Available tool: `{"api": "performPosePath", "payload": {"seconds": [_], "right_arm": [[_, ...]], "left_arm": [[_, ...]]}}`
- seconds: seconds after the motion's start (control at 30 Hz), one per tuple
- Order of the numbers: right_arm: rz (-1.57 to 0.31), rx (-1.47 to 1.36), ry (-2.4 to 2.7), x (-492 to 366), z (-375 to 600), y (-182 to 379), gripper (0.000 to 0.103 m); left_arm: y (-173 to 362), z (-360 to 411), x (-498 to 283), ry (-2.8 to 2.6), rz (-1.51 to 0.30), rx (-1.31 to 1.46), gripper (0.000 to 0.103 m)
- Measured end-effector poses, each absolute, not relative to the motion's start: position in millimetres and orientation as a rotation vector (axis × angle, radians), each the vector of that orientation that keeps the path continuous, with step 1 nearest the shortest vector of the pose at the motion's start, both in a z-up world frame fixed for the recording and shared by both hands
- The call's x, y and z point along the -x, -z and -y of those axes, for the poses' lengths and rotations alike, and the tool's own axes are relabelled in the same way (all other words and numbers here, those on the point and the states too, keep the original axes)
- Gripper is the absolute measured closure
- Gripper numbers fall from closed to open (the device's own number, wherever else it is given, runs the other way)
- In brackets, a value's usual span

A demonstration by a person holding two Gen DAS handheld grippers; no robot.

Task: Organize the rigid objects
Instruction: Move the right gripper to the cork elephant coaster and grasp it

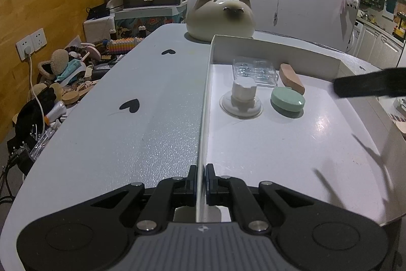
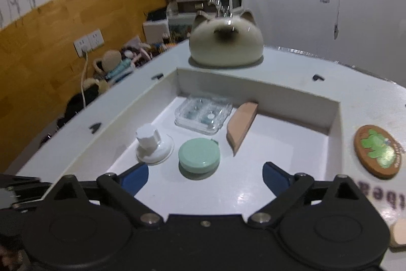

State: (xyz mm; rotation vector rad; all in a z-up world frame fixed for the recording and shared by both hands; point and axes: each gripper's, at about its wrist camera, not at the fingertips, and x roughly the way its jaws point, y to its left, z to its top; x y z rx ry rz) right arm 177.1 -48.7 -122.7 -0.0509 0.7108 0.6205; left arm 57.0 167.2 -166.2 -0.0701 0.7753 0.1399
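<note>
Four small items sit inside a shallow white box (image 2: 332, 116) with low walls, all gathered toward its far-left corner. A clear plastic case (image 2: 203, 116) lies nearest the far wall, with a tan wedge-shaped block (image 2: 241, 126) just beside it on the right, standing on its long edge. Nearer the camera, a white knob on a clear suction cup (image 2: 153, 145) stands upright close to the left wall, and a round mint-green case (image 2: 199, 156) rests just to its right. The near and right parts of the box floor are bare and glossy.

The left gripper (image 1: 202, 179) has its fingers pinched nearly together on the thin left wall of the box, near that wall's close end, one finger outside and one inside. The right gripper (image 2: 205, 175) hovers above the near part of the box floor, its blue-padded fingers spread wide with nothing between them; the mint-green case lies just ahead of the gap. Part of it shows as a dark blurred bar at the right edge of the left wrist view.

The box rests on a pale grey table (image 1: 127, 133) marked with small black hearts. A cat-shaped ceramic pot (image 2: 225, 42) stands at the far edge behind the box. An oval brown badge with a green clover (image 2: 376, 150) lies on the table off the box's right wall. Beyond the left edge are piled toys, a wood-panelled wall with sockets, and a drawer unit.
</note>
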Motion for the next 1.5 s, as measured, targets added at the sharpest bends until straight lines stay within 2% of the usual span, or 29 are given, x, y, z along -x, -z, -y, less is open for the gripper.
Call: {"api": "performPosePath", "payload": {"seconds": [0.37,0.8,1.17,1.5], "right_arm": [[-0.574,0.008,-0.449,-169.8,148.9,99.2,0.0],[-0.613,0.001,-0.237,-195.0,240.2,142.3,0.0],[-0.552,0.06,-0.237,-213.7,240.5,164.3,0.0],[-0.652,0.203,-0.397,-267.4,217.2,178.6,0.0]], "left_arm": [[166.3,-165.8,-56.0,-0.144,-0.771,0.062,0.098],[166.0,-164.9,-55.8,-0.154,-0.769,0.062,0.098],[166.4,-163.3,-55.5,-0.162,-0.768,0.06,0.098],[166.2,-161.3,-55.4,-0.183,-0.765,0.07,0.097]]}}
